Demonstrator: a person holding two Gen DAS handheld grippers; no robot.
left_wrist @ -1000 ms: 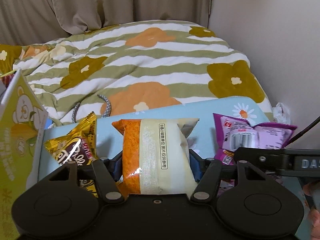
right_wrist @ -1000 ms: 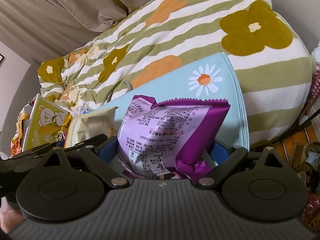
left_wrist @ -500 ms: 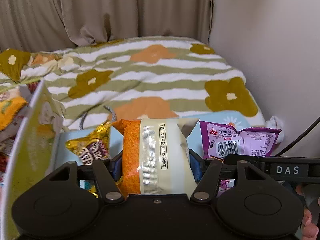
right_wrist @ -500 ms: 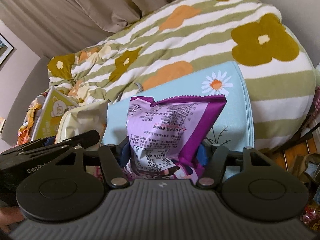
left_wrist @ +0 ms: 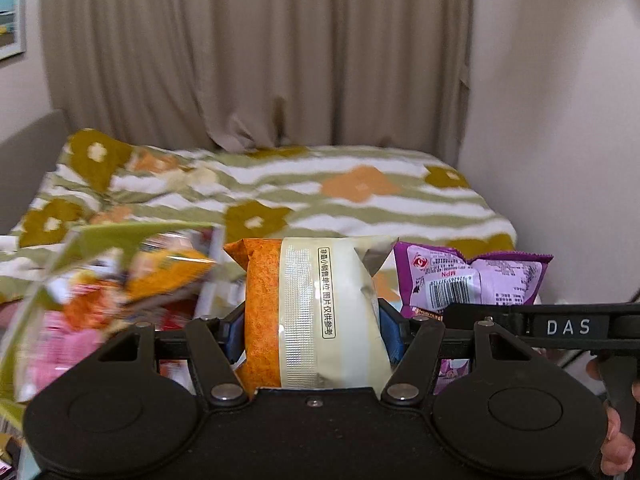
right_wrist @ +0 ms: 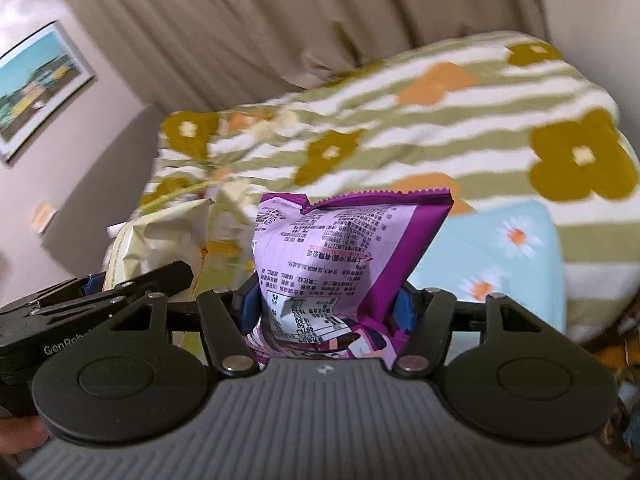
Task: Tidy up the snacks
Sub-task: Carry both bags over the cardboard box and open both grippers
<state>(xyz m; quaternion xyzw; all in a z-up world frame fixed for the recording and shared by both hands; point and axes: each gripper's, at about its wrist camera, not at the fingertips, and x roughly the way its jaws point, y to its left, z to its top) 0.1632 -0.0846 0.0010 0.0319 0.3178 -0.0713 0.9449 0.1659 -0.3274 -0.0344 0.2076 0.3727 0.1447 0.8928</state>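
Beige curtains (left_wrist: 256, 52) are hanging behind the floral bed (left_wrist: 360, 196). Left tool (left_wrist: 312, 330) is clamping an orange-and-cream packet (left_wrist: 308, 312); right tool (right_wrist: 326, 308) is pinching a purple packet (right_wrist: 340, 264), both raised.

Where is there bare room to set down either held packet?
Free: the light blue daisy cloth right of the purple packet, bordered by the striped blanket; the blanket's far stretch toward the curtain. Crowded: left of the orange-cream packet, where blurred snack bags pile up.
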